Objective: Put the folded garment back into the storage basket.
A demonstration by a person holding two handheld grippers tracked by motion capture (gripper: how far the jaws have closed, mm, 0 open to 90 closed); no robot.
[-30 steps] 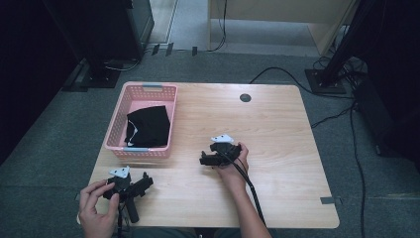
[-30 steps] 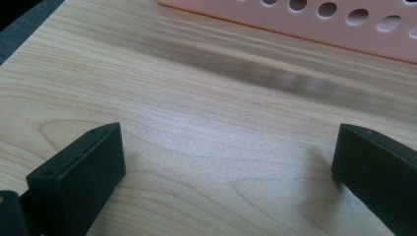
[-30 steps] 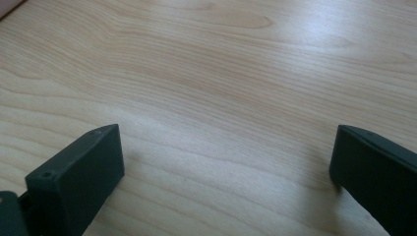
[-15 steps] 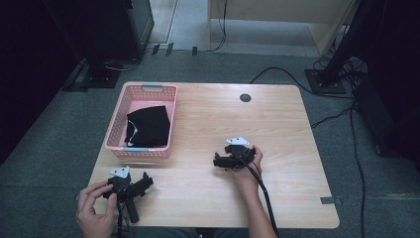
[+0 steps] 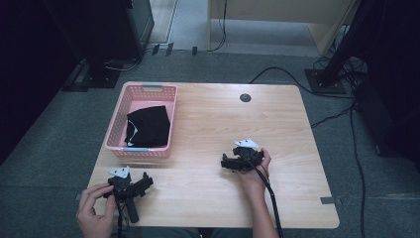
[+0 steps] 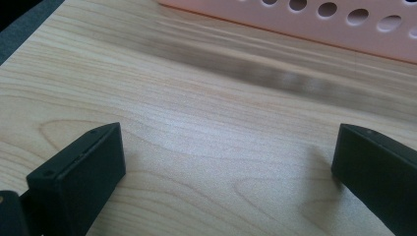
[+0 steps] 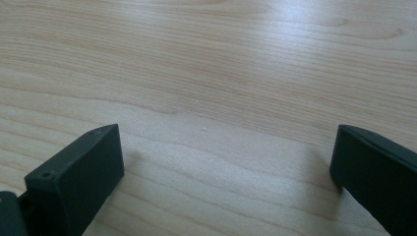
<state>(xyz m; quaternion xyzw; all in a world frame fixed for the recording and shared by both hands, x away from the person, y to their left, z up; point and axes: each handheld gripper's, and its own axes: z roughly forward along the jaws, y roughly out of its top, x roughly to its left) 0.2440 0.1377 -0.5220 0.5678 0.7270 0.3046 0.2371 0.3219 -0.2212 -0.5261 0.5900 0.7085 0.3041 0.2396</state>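
Your left tongs [image 5: 141,184] sit low at the near left corner of the surface [image 5: 213,124], jaws spread wide with bare wood between them. Your right tongs [image 5: 229,162] rest near the middle right, equally wide and holding nothing. Farther back on the left stands the pink basket [image 5: 118,130], a black cloth [image 5: 149,126] lying inside it.

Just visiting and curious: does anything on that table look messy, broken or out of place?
Nothing stands out. The pink basket sits squarely on the table with a black cloth bundled inside it. Both hand-held grippers, left and right, are open and empty.
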